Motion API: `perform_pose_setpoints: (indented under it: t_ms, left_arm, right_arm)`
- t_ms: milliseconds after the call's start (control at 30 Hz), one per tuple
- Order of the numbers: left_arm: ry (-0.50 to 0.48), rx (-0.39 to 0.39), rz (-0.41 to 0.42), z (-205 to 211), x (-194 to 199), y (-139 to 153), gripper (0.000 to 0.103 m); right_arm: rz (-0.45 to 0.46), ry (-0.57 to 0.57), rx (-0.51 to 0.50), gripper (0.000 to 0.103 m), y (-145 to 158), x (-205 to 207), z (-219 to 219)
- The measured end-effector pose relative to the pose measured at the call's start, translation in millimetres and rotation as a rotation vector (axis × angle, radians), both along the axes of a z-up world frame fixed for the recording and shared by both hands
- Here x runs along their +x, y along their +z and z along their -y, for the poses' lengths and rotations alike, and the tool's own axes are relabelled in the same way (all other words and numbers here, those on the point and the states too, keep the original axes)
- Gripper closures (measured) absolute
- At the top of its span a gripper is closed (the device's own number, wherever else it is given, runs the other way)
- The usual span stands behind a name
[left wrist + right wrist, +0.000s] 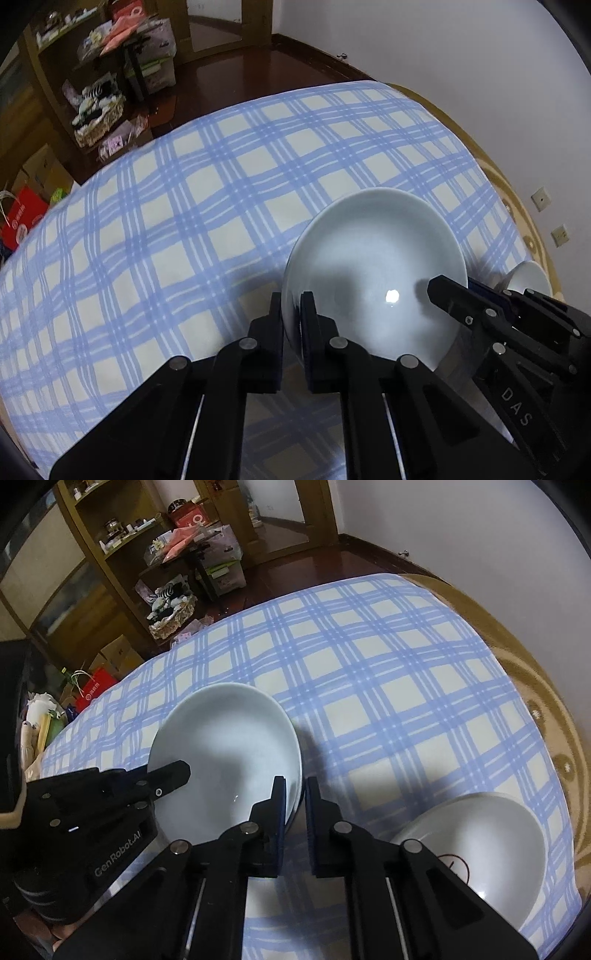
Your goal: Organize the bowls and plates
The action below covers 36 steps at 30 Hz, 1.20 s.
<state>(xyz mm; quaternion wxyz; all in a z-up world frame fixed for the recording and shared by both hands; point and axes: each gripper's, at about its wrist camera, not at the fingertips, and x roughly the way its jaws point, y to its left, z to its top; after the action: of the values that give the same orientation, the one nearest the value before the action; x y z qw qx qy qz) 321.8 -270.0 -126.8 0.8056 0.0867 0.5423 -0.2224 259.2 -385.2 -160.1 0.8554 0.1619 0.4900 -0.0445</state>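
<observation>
Pale blue-grey bowl (pixel 373 273) sitting on the bench (pixel 184 221), which wears a blue-and-cream checked cloth (pixel 229 177). Left gripper (pixel 291 314) clamped on the bowl's left rim, one finger outside the wall, the other inside, pads pressing the porcelain between them. Right gripper (pixel 294 797) likewise clenched on the opposite rim of the same bowl (pixel 225 753), inner finger (pixel 279 801) inside the basin, outer finger against the outer wall; seen from the left wrist view, tip reaching over the bowl's right edge (pixel 447 291). From the right wrist view, left gripper's tip (pixel 173 775) lying over the bowl's left rim. A bright glint of light on the bowl's floor, shadows of both tools falling across the glaze. Whether the bowl rests on the cloth or is lifted clear of it: cannot tell. To the right of the bowl, near but apart, a white bowl (pixel 476 849) bearing a dark circular mark inside, standing on the same cloth by the bench's edge. Beyond the bowl, across the far side of the bench, dark wooden floor (pixel 258 70), and wooden shelving (pixel 110 554) crowded with boxes and a basket (pixel 173 618).
</observation>
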Motion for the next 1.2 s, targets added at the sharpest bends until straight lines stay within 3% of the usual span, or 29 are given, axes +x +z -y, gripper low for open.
perform_pose_setpoints:
  t_ms: [100, 600, 933, 1200]
  left_arm:
    - [0.002, -0.031, -0.035, -7, -3, 3, 0.094]
    - [0.014, -0.101, 0.003, -48, -32, 45, 0.094]
    - [0.059, -0.117, 0.004, -94, -58, 70, 0.094]
    - [0.098, -0.110, 0.054, -140, -84, 98, 0.094]
  right_arm:
    - [0.012, -0.004, -0.001, 0.093, 7, -4, -1]
    - [0.056, 0.025, -0.017, 0.094, 48, -26, -28]
    - [0.086, 0.076, -0.023, 0.093, 80, -49, -70]
    - [0.124, 0.132, -0.020, 0.093, 105, -66, -112]
